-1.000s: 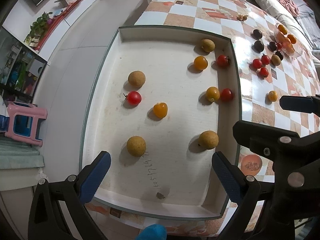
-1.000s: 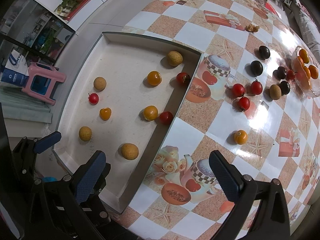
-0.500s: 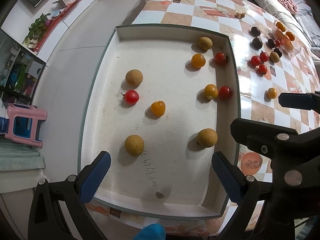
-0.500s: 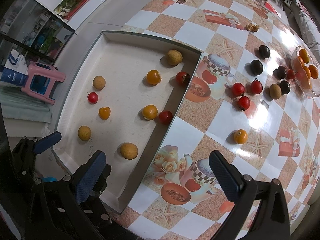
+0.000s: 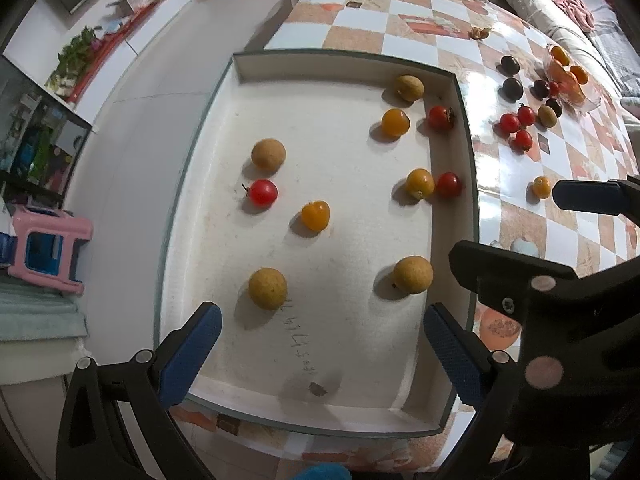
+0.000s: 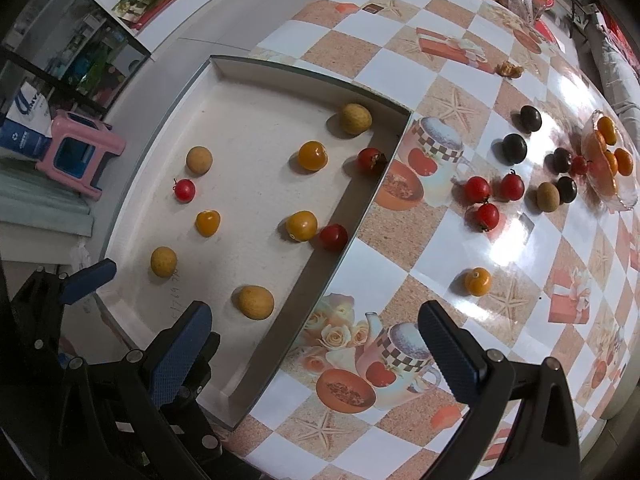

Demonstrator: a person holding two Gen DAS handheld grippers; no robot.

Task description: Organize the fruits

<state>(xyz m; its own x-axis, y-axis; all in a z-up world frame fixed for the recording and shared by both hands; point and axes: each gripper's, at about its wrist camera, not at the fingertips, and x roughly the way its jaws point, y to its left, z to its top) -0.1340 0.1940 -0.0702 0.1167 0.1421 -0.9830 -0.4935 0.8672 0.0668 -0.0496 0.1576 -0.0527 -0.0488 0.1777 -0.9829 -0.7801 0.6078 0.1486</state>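
Observation:
A white tray (image 5: pixel 320 422) lies on the checkered table and holds several fruits: tan longans (image 5: pixel 267 289), orange tomatoes (image 5: pixel 315 215) and red cherry tomatoes (image 5: pixel 263 192). My left gripper (image 5: pixel 320 344) is open and empty above the tray's near end. My right gripper (image 6: pixel 316 344) is open and empty above the tray's right wall (image 6: pixel 304 300). Loose on the table are an orange tomato (image 6: pixel 477 281), red tomatoes (image 6: pixel 488 216), dark fruits (image 6: pixel 514 148) and a longan (image 6: pixel 547 197).
A glass dish (image 6: pixel 608 184) with orange fruits stands at the far right of the table. A pink stool (image 5: pixel 44 248) stands on the floor to the left, past the table edge. A sofa (image 5: pixel 568 20) lies beyond the table.
Both grippers stay open. The left wrist view has drifted slightly back, so the tray's fruits sit a little higher in frame. The fruits have not moved.

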